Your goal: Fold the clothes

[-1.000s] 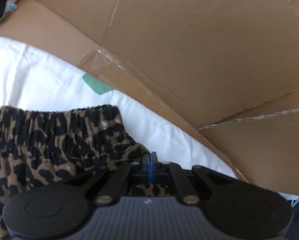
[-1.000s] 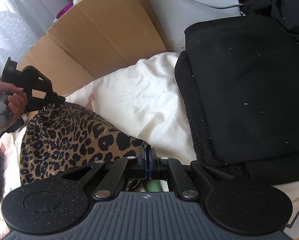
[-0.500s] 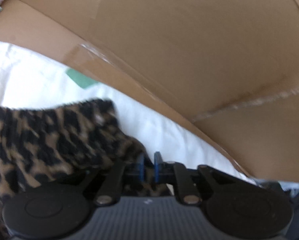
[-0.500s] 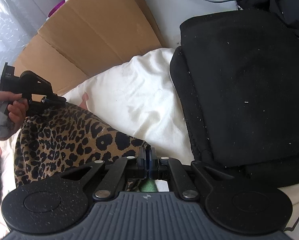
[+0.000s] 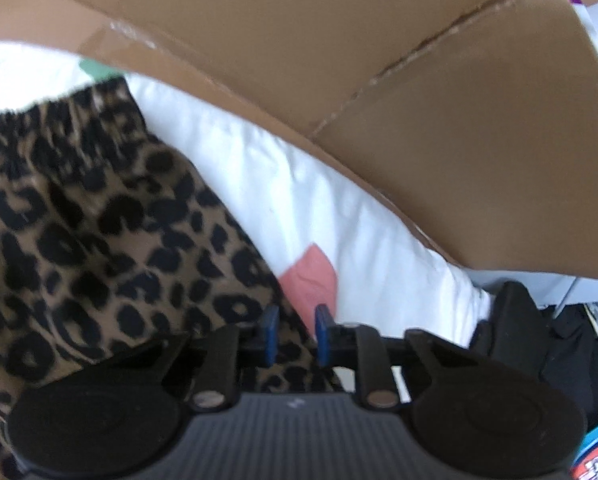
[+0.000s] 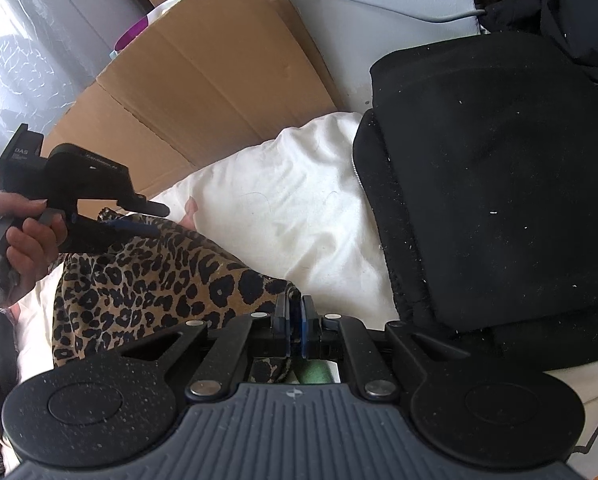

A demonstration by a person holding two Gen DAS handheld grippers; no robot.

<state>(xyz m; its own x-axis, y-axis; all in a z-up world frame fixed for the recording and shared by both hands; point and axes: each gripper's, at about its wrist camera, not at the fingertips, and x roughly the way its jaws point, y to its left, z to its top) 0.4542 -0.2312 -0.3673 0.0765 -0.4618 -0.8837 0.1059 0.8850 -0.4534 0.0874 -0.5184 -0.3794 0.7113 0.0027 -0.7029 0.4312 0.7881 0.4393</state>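
The right claw [image 6: 295, 322] is clenched on a corner of the leopard shorts [image 6: 147, 280], which lie crumpled on the white bedding [image 6: 291, 208]. The left claw [image 5: 297, 334] is released, its blue pads apart over the shorts' edge near a pink patch [image 5: 311, 276]. Beyond the shorts, the bedding meets cardboard [image 5: 339, 60]. A black garment [image 6: 499, 180] lies to the right.
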